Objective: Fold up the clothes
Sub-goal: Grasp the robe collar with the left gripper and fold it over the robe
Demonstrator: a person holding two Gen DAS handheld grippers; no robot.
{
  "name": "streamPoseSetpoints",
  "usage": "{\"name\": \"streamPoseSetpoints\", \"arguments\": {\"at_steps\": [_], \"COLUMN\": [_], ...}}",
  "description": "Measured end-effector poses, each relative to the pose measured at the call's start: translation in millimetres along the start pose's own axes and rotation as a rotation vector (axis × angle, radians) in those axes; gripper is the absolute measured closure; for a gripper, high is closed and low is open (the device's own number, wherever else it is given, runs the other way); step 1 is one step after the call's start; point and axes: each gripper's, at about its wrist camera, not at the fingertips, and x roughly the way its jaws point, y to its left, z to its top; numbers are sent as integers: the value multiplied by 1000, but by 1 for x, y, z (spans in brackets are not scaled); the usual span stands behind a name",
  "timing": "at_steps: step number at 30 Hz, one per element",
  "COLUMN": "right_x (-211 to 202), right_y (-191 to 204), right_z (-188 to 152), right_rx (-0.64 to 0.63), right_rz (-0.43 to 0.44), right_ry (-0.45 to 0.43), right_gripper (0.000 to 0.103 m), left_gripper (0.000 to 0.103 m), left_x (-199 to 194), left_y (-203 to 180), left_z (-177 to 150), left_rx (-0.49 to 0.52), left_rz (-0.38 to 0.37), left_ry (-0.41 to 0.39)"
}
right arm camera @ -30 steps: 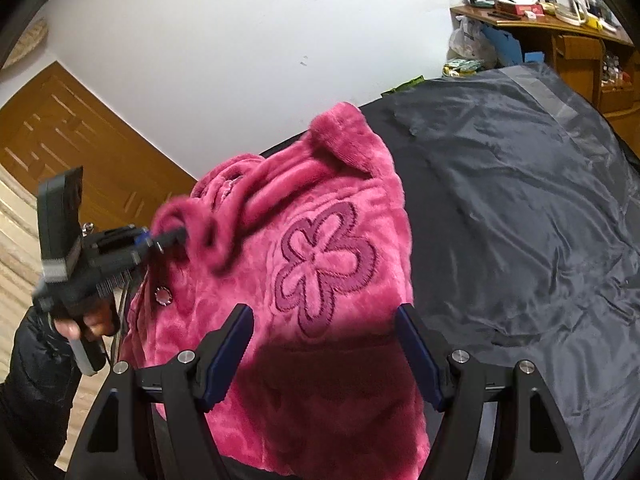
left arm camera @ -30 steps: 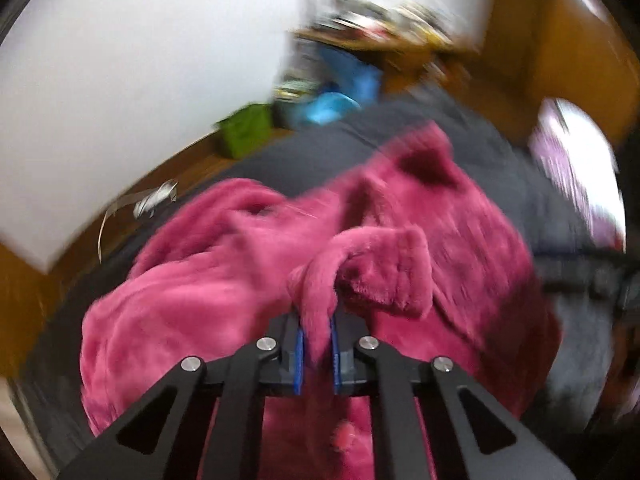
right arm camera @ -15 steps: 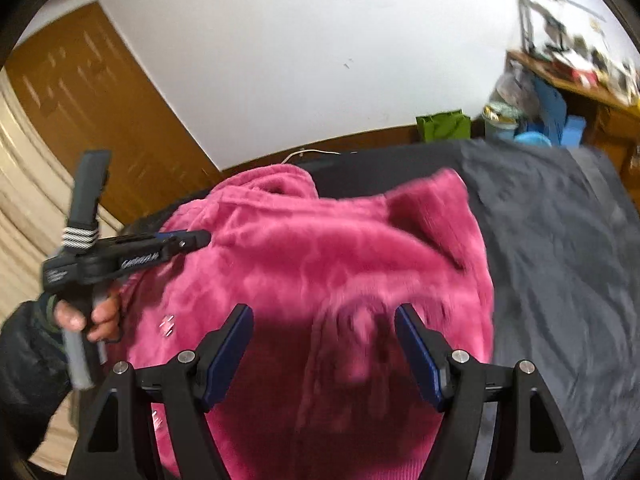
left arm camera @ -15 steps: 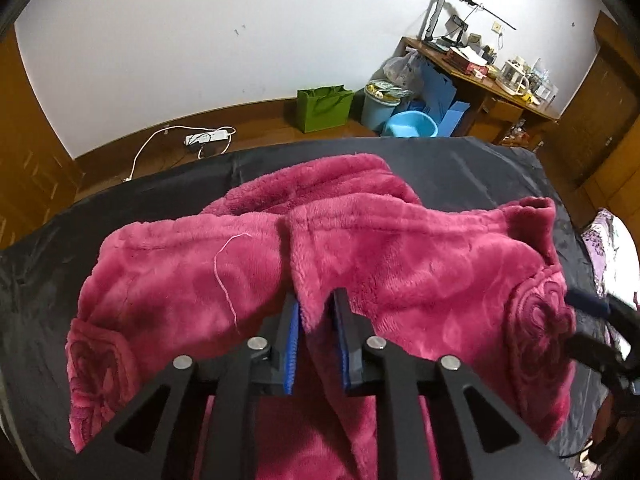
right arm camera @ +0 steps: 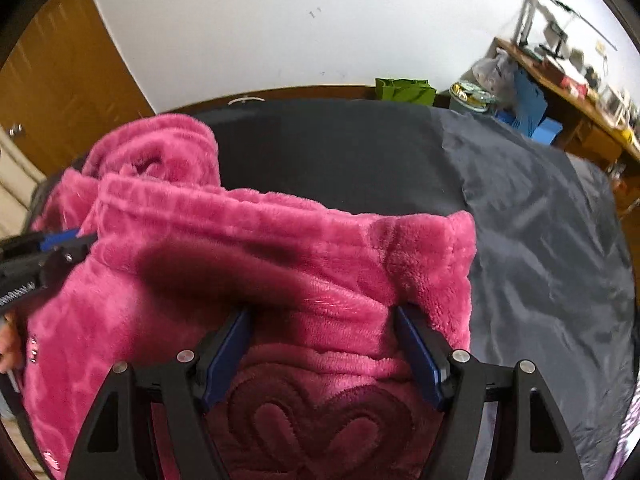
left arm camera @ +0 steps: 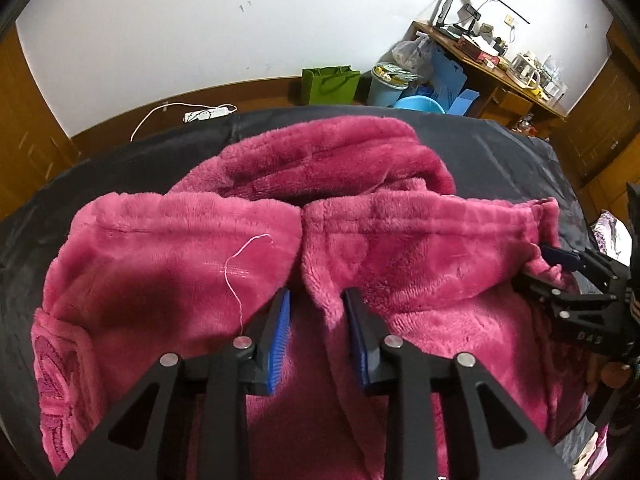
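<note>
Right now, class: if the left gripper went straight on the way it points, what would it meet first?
Most likely the pink fleece garment. The left gripper, whose jaws have just been opening, points down at the fleece, which fills the gap ahead. Depth is unclear, but the dark bed cover lies beyond it.

- White wall (left arm camera: 200,28) with brown wooden skirting (left arm camera: 240,86)
- Cluttered wooden desk (left arm camera: 500,68) at right
- Green bag (left arm camera: 330,85), blue basin (left arm camera: 418,103), white power strip (left arm camera: 206,114) on the floor
</note>
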Motion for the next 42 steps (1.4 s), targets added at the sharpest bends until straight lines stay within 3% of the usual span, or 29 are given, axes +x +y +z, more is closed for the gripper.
{"name": "streamPoseSetpoints", "arguments": {"at_steps": [2, 6, 9, 14, 20, 23, 28, 33, 38, 42], "right_x": [-8, -38, -54, -68, -69, -63, -32, -14, -17, -42], "right_y": [-1, 1, 11, 38, 77, 87, 95, 95, 99, 93], "right_z": [-2, -11, -19, -32, -45, -49, -52, -47, -47, -58], "right_rx": [13, 44, 34, -5, -61, -96, -142, -135, -120, -72], "right_rz": [2, 25, 44, 82, 127, 137, 74, 43, 6, 22], "right_ry": [-14, -78, -105, -120, -99, -78, 7, 23, 29, -9], "right_gripper": [28, 28, 28, 28, 28, 28, 28, 27, 25, 25], "left_gripper": [65, 44, 40, 39, 39, 39, 35, 34, 33, 33], "left_x": [-13, -47, -69, -83, -95, -100, -105, -97, -88, -89], "left_y": [-1, 10, 31, 85, 128, 135, 144, 158, 158, 157], "left_z": [-1, -12, -25, -54, -95, -119, -152, -180, -193, -192], "left_rx": [14, 11, -28, -128, -194, -206, -234, -272, -258, -223], "left_rz": [4, -4, 5, 86, 80, 78, 70, 64, 69, 58], "left_ry": [-2, -60, -100, -96, -87, -69, -37, 3, -3, -6]}}
